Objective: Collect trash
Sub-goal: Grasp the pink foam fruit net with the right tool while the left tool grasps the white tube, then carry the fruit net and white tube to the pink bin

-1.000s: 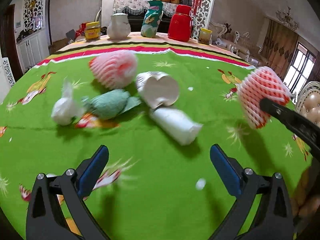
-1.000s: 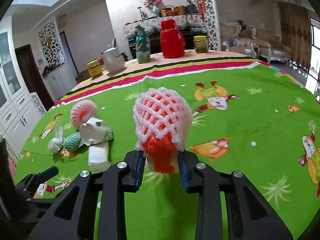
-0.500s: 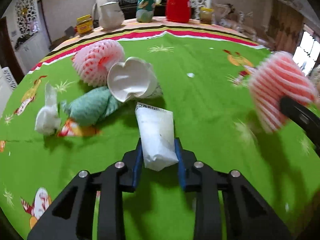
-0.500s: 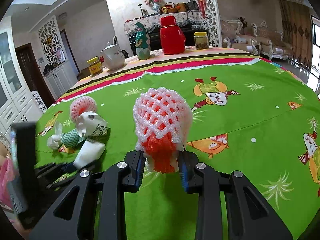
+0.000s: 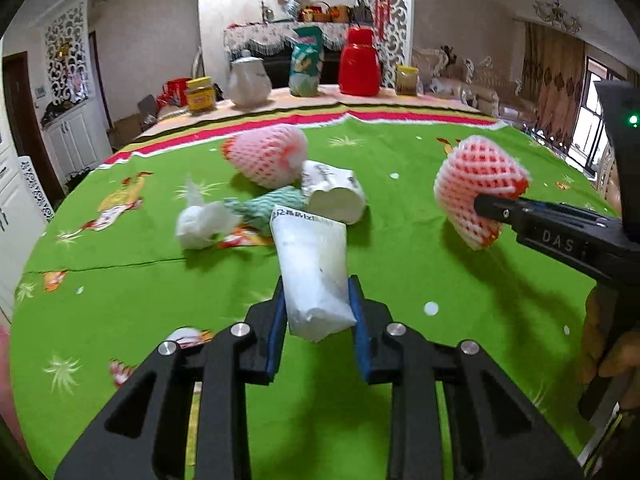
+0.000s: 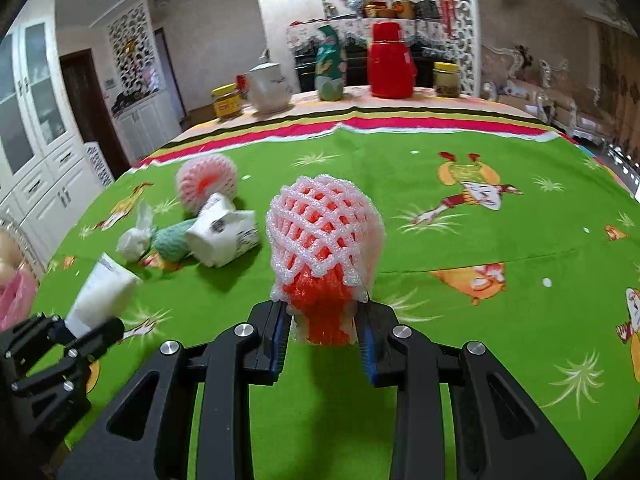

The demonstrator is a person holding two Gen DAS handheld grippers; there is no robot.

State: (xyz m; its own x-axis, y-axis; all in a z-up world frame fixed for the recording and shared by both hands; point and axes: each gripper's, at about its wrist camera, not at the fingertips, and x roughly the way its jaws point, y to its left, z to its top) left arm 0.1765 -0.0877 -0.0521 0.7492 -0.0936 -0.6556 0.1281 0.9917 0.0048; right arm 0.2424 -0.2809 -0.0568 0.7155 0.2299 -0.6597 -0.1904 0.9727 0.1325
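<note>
Above green tablecloth (image 5: 120, 280), left gripper (image 5: 318, 312) clamps what looks like a white wrapper (image 5: 312, 272); right gripper (image 6: 323, 330) clamps foam net (image 6: 324, 236).

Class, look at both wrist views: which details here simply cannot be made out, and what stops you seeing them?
- White cup, left view: print along its rim is too small and blurred to read.
- Foam net, right view: its base is hidden between the right tool pads.
- Pink bag, right view: cut off by the left edge.
- Jar, left view: contents too far away to identify.
- Left tool, left view: body cut off by the bottom edge.
</note>
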